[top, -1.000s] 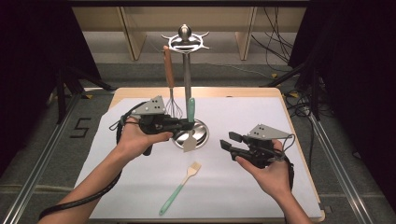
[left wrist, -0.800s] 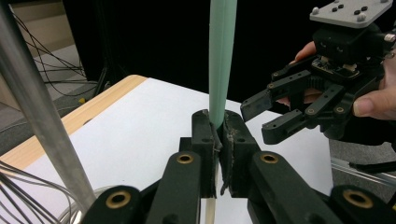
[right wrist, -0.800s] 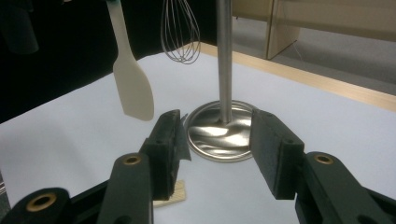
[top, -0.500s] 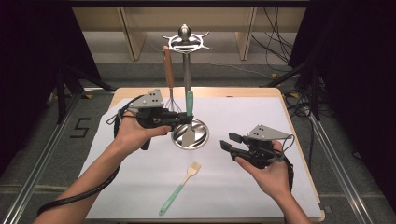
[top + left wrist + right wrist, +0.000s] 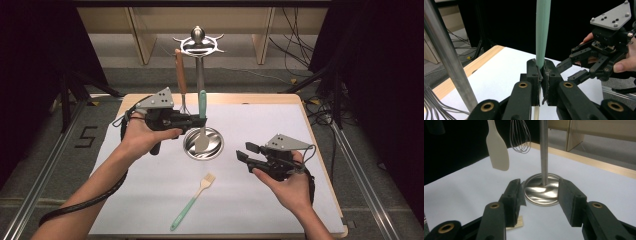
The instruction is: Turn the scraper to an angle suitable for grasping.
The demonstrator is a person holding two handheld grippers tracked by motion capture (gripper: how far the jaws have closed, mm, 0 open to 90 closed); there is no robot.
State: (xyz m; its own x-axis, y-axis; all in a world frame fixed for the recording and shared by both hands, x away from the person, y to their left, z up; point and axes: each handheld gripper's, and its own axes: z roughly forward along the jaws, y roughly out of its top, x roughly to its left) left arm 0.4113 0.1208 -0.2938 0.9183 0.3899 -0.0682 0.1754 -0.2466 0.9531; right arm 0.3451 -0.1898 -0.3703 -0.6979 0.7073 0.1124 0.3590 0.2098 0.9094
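White-covered tabletop (image 5: 300, 130) with a wood edge, dark room behind, shelving at the far side. Centre-far stands a steel utensil stand (image 5: 200, 75) with a round dished base and hook crown; a wire whisk with brown wooden handle (image 5: 181, 80) hangs on its left side.

Left gripper (image 5: 192, 120) is clamped tight on the mint-green handle of a cream-bladed silicone spatula (image 5: 202, 125), held upright just beside the stand's pole, blade hanging over the base. Left gripper view confirms the jaws pinching the handle low down (image 5: 541, 37).

Right gripper (image 5: 245, 156) sits near-right of the base, jaws wide apart, holding nothing. A mint-handled pastry brush (image 5: 192, 202) lies on the tabletop near the front, untouched.

Looks like the spatula is going onto a hook. Risks:
- grip is low on a tapered, slick handle, so it may pivot or slip
- handle end has to meet a small hook; a miss knocks the crown
- swinging blade can bump the whisk or pole
- a side push could tip the stand
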